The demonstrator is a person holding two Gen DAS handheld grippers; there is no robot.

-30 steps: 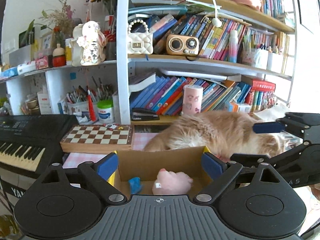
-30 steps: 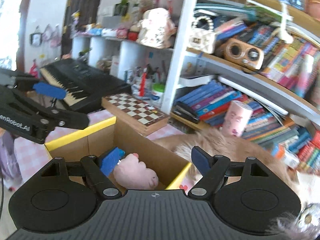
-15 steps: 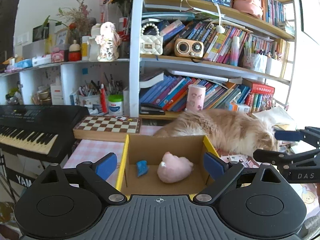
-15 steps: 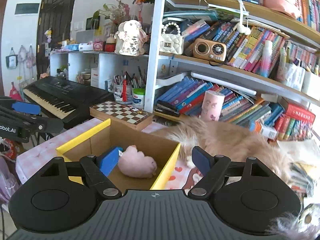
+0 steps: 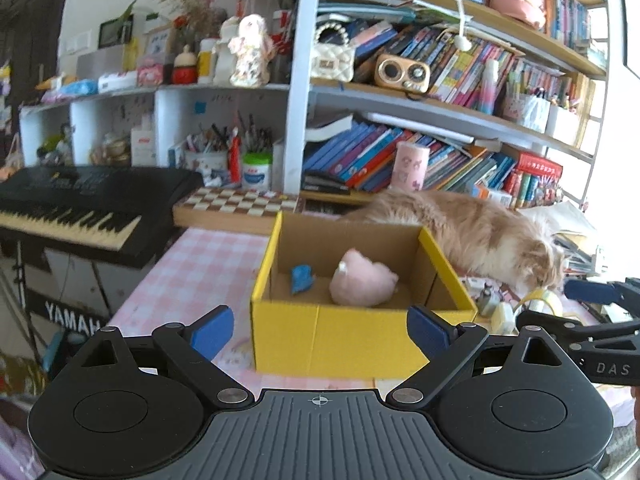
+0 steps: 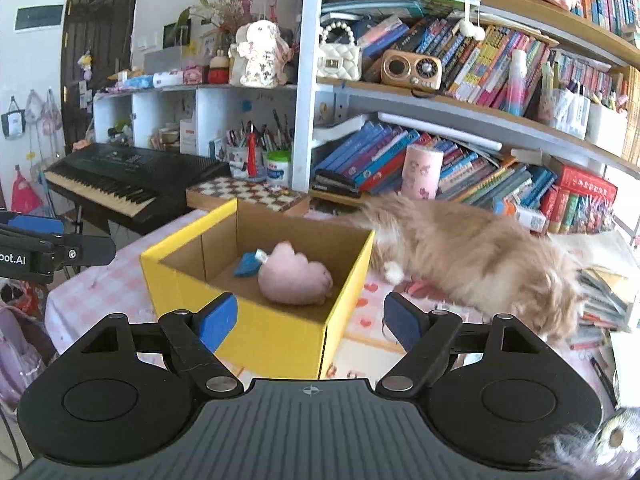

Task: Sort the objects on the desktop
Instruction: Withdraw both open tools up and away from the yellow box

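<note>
Left wrist view shows what has changed: both grippers have drawn back from the yellow box [image 5: 360,312], whose front wall now shows whole where a second ago only its far inner wall was in sight. The left gripper [image 5: 320,330] hangs with jaws released and empty; so does the right gripper [image 6: 310,318]. Inside the box lie a pink plush toy [image 5: 362,282] and a small blue thing [image 5: 301,278], so I judge those two already sorted and the hands free for the next pick. A long-haired cat [image 6: 472,256] sprawls along the tabletop's far edge, just beside the box. Small clutter [image 5: 502,310] near its head, toward the right edge, looks like what remains, and the cat may get in the way there.
</note>
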